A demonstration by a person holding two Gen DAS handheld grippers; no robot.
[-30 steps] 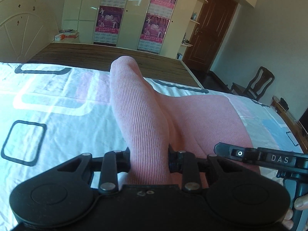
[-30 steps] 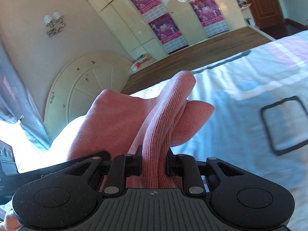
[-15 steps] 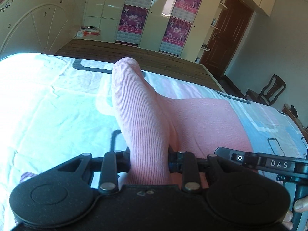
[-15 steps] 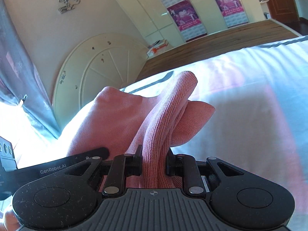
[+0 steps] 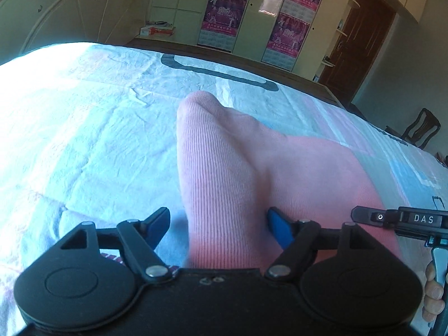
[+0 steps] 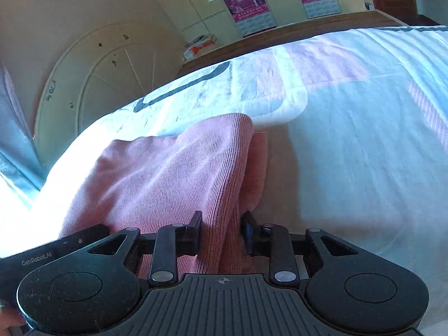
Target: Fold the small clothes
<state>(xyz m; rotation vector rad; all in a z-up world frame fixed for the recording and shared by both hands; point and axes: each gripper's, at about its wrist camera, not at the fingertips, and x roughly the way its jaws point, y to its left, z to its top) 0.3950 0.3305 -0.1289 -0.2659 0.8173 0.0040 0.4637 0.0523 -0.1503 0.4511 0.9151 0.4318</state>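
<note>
A bedroom was shown, with cream wardrobe doors carrying magenta posters (image 5: 224, 19), a dark door to the right and a wooden chair (image 5: 420, 130) at the far edge. The bed (image 5: 98, 140) was covered by a pale blue and white sheet with dark printed outlines, brightly lit on one side.

The pink ribbed garment (image 5: 224, 190) was laid on the sheet, one folded edge raised in a soft ridge between the left tongs (image 5: 218, 225). The jaws of the left tongs had just been opening; a gap was visible on the left side of the cloth, and the blue pad on the right was at most brushing it, so the cloth was no longer gripped. In the right wrist view the garment (image 6: 168, 173) was seen doubled over, its layers running between the right tongs (image 6: 221, 231). Those jaws had also just been opening slightly, but the cloth was apparently pinched between the pads all the same.

The fabric was judged to be light, limp and stretchy, with a ribbed knit unlikely to slip from rubber pads. No shape would be kept by it when lifted. Hold was best taken at a corner or along a folded edge, with all layers caught together, so that the fold would not be dragged open.
</note>
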